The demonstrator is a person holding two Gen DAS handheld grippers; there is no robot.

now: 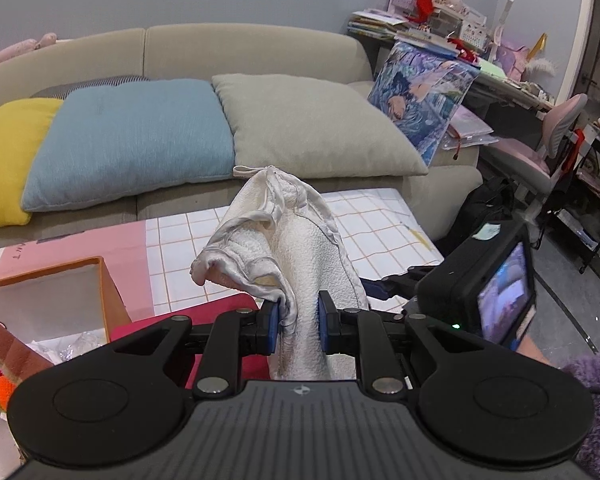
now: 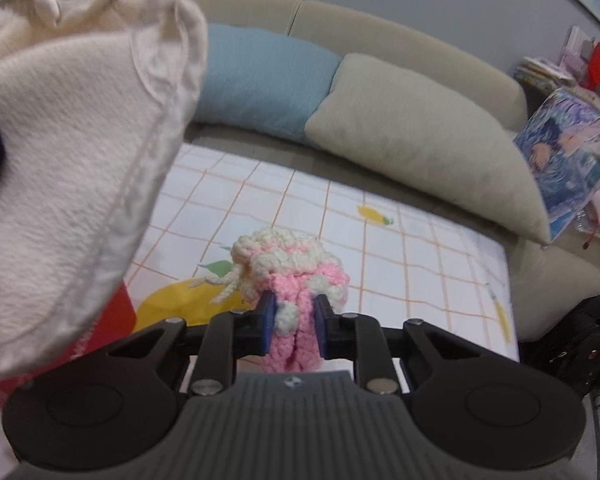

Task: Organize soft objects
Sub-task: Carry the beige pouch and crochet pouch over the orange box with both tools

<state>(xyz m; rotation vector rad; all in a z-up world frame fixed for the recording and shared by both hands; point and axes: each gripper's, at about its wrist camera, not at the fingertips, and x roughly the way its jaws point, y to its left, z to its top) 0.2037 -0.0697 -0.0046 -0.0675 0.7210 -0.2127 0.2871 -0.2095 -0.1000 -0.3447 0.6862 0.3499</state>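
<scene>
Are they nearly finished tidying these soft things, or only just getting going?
Hard to say how much is done: the open box at the left already holds some things, unclear which. In hand: the left gripper clamps a white towel, and the right gripper clamps a pink-and-cream crocheted piece. Both are lifted off the checked cloth and not yet put away.

Two wrist fisheyes, close behind their fingers, angled down, sharing sofa [image 1: 260, 44] and checked tabletop [image 2: 420, 248]
</scene>
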